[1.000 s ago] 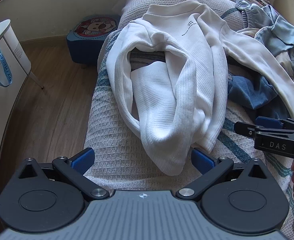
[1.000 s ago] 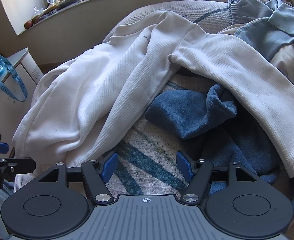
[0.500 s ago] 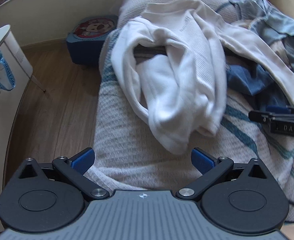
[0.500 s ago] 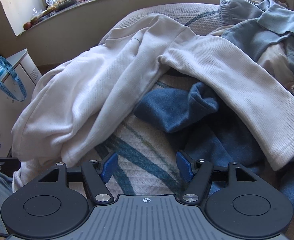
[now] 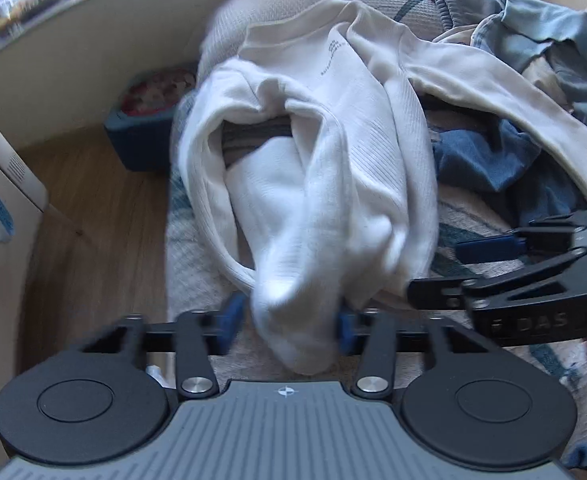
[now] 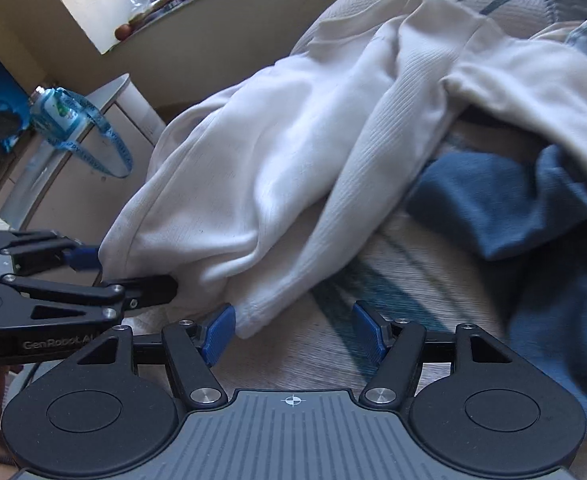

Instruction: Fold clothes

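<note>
The white long-sleeved top lies crumpled on a woven cover with teal stripes, with its collar away from the cameras and its lower end hanging toward them at the near edge. One sleeve stretches out to the right over a dark blue garment, which lies on the cover under and beside it. The left gripper has its two blue pads on both sides of the lowest bunch of the white top, and the cloth sits between them; the picture is blurred there, so I cannot tell if the pads already press the cloth or only stand close around it. The right gripper is just beside it, with its fingers spread wide apart and nothing between them; its left pad is very near the hem of the white top, and I cannot tell if it touches. Behind the top, at the far right, lies a pile of light blue clothes. On the left of the bed there is a wooden floor, a blue box against the wall, and a white cabinet with a blue ribbon hanging from it.
</note>
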`<state>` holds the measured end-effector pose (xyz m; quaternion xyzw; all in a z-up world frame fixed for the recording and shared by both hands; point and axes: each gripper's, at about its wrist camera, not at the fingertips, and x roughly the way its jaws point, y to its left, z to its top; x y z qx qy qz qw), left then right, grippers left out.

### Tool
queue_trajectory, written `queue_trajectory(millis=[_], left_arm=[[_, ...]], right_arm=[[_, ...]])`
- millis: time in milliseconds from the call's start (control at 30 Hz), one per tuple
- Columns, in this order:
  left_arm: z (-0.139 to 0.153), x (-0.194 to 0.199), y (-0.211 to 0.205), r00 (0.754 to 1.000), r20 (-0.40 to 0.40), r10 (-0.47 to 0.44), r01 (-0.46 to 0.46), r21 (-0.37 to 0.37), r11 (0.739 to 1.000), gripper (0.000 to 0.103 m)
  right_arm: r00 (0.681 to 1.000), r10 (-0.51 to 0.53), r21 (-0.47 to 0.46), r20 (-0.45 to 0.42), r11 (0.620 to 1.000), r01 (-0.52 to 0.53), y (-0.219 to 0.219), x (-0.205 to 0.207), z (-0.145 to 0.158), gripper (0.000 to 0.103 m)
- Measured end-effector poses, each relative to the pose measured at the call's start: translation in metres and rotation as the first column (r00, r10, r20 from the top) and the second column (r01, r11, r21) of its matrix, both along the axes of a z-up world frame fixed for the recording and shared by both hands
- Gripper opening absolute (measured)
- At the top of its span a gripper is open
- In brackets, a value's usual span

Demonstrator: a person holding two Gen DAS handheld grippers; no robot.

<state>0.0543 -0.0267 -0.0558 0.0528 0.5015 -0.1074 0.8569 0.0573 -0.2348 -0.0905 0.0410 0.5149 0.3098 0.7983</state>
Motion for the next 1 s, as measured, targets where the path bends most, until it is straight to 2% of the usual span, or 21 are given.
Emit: queue_trajectory(millis=[100, 167, 200, 267, 333, 367, 500, 600, 733, 800, 1000], left_arm=[[-0.001, 0.000, 0.006, 1.000, -0.010, 0.010, -0.010, -0.039, 0.999, 0.031], [-0.001, 0.000, 0.009, 1.000, -0.008, 0.014, -0.015, -0.051, 0.999, 0.024], [-0.001, 0.000, 0.010, 1.000, -0.005, 0.016, -0.017, -0.054, 0.998, 0.022], [0.002, 0.001, 0.011, 1.000, 0.006, 0.019, -0.019, -0.055, 0.998, 0.017], [0.005, 0.001, 0.014, 1.000, 0.013, 0.025, -0.024, -0.058, 0.998, 0.014], [0.007, 0.002, 0.016, 0.999, 0.016, 0.028, -0.027, -0.060, 0.998, 0.013], [0.029, -0.006, 0.020, 1.000, 0.023, 0.006, -0.004, -0.098, 0.995, 0.012], [0.047, -0.013, 0.022, 0.999, 0.029, -0.014, 0.018, -0.130, 0.991, 0.012], [0.072, -0.022, 0.025, 0.998, 0.037, -0.041, 0.047, -0.173, 0.984, 0.012], [0.079, -0.026, 0.025, 0.998, 0.031, -0.059, 0.064, -0.183, 0.981, 0.012], [0.019, -0.035, -0.002, 0.985, -0.112, -0.134, 0.130, -0.041, 0.991, 0.016]], right_arm=[[1.000, -0.008, 0.022, -0.029, 1.000, 0.009, 0.008, 0.005, -0.007, 0.065], [0.999, -0.014, 0.030, -0.037, 0.999, 0.015, 0.012, 0.007, -0.009, 0.053], [0.999, -0.017, 0.034, -0.041, 0.999, 0.019, 0.014, 0.008, -0.010, 0.038], [1.000, -0.015, 0.018, -0.026, 1.000, 0.016, 0.017, 0.008, -0.009, 0.031], [1.000, -0.016, 0.020, -0.003, 1.000, 0.016, 0.013, 0.006, -0.002, 0.013], [1.000, -0.022, 0.018, 0.012, 1.000, 0.022, 0.011, 0.005, 0.003, 0.010], [0.989, -0.074, -0.013, 0.127, 0.997, 0.077, -0.010, -0.002, 0.038, 0.008], [0.968, -0.138, -0.056, 0.212, 0.987, 0.153, -0.041, -0.008, 0.074, 0.008], [0.898, -0.272, -0.099, 0.346, 0.941, 0.323, -0.105, -0.023, 0.134, 0.008], [0.897, -0.286, -0.123, 0.338, 0.931, 0.343, -0.115, -0.025, 0.132, 0.008], [0.918, -0.301, -0.213, 0.259, 0.909, 0.358, -0.126, -0.027, 0.101, 0.009]])
